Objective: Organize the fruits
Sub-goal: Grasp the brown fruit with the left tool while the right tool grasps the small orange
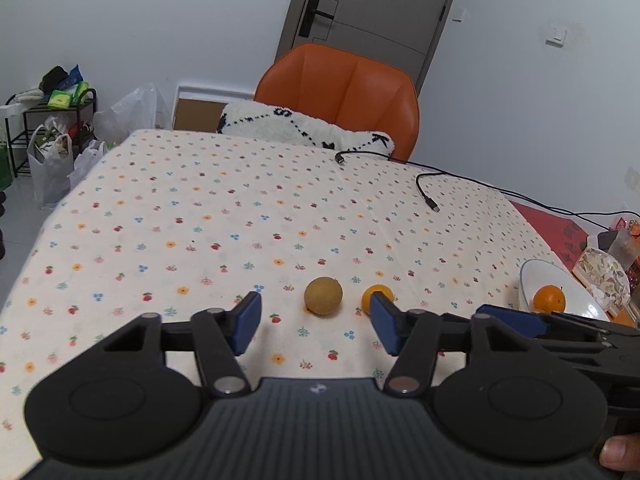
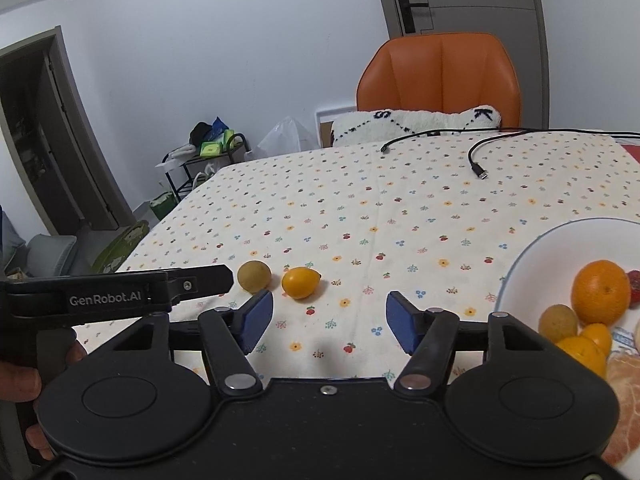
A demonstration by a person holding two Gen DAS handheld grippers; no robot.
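- Nearest first: my left gripper [image 1: 316, 322] sits low over the tablecloth [image 1: 200, 208], jaws spread wide, blue pads [image 1: 246, 326] bare. Holding nothing, touching nothing that I can make out.
- My right gripper [image 2: 330, 322] reads the same: jaws spread wide, empty, hovering above the cloth just left of the white bowl [image 2: 532, 256].
- Bowl, close on the right side: already loaded. I count a large orange [image 2: 600, 292], a small brownish-green fruit [image 2: 558, 322] and small yellow-orange pieces [image 2: 588, 346] at its near edge. Something red shows behind the orange, and pale peeled segments [image 2: 628, 400] at the frame edge. I cannot tell whether those segments lie inside the bowl or beside it; the fisheye cuts them off.
- Just beyond the left pads: two fruits loose on the cloth, a brownish-green round fruit [image 1: 323, 296] and a small yellow-orange citrus [image 1: 378, 298] side by side, near one another but apart. The citrus is partly hidden behind my left gripper's right pad.
- Judgement on progress: well along. Most fruit is in the bowl; those two appear to be what is left to move. The left gripper is lined up roughly on the brownish one, so I take that as the next pick.
- Further back: black cable [image 1: 424, 184] lying on the cloth, well apart from the fruit.
- Farthest: orange chair [image 1: 340, 92] with a fleecy cushion [image 1: 304, 128] at the table's far edge.
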